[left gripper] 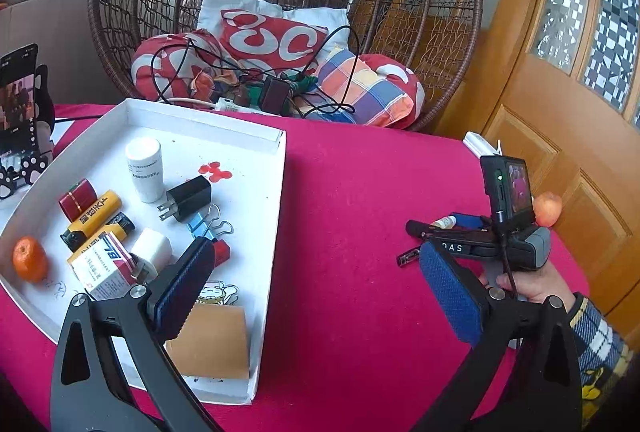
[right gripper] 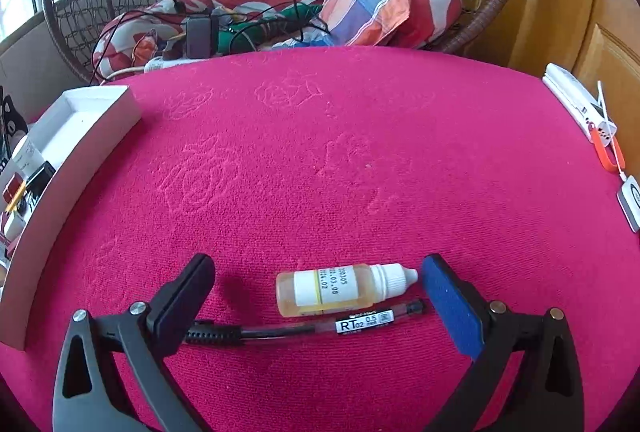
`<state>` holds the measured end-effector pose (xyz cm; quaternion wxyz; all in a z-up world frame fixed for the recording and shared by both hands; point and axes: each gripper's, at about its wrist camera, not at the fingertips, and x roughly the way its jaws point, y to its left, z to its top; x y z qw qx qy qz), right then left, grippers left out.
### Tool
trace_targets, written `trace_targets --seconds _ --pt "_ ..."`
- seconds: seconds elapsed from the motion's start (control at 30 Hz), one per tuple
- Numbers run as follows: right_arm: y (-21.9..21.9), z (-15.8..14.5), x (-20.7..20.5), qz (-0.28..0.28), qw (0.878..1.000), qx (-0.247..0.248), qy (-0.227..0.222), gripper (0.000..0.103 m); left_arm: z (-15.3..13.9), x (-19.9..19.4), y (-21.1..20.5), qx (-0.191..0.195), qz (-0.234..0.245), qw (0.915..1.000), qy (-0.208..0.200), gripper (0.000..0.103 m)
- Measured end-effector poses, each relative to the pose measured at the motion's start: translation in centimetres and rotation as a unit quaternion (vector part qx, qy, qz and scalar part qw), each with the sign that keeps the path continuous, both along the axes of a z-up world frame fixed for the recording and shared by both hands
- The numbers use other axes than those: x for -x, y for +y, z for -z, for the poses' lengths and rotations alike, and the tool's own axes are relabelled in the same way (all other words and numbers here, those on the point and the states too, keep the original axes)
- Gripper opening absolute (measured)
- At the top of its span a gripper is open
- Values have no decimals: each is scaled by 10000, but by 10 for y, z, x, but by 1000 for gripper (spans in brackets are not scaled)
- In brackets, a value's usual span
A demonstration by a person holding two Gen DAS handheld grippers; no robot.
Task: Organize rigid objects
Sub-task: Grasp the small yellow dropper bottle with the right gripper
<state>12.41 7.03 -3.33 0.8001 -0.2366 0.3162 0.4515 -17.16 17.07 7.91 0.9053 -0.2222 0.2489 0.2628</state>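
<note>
From the left wrist, the left gripper (left gripper: 320, 290) hangs wide open and empty over the shallow white cardboard tray's (left gripper: 280, 168) near right edge; an orange tangerine (left gripper: 30, 258) sits at its left

From the right wrist, the right gripper (right gripper: 320, 296) is spread open, holding nothing, around a small amber dropper bottle (right gripper: 344, 288) lying against a black mechanical pencil (right gripper: 304, 328) on the crimson tablecloth (right gripper: 340, 160)

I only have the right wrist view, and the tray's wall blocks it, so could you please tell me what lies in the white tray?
Observer: A tangerine sits by the white tray's left wall.
Operator: Is the left claw holding anything?
Observer: No, the left claw is open and empty, one finger over the tray.
Operator: Any clips in there?
Observer: Yes, a blue binder clip lies beside the black charger plug.
</note>
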Motion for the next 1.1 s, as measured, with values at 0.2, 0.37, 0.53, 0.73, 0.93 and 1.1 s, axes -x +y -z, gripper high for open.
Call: trace_targets --seconds 0.2,0.37,0.53,0.73,0.93,1.1 --pt "-15 -10 -2 62 9994 -352 -38 62 1 -34 -9 40 592 9980 198 103" --pt "-72 -32 -10 466 9910 -1227 269 62 -3 -78 -17 -185 1324 9909 157 103" --pt "-126 -26 -20 695 9789 -1688 914 62 17 -138 -25 -256 2147 9749 536 103" --pt "-143 -11 -27 807 9668 -2020 1339 62 51 -190 -31 -234 2331 9650 1179 103" --pt "-150 -5 -37 954 9534 -2262 1754 62 70 -201 -32 -103 2865 9483 1364 91" --pt "-150 -3 -39 971 9517 -2247 1856 62 73 -206 -39 -495 3101 9376 1493 83"
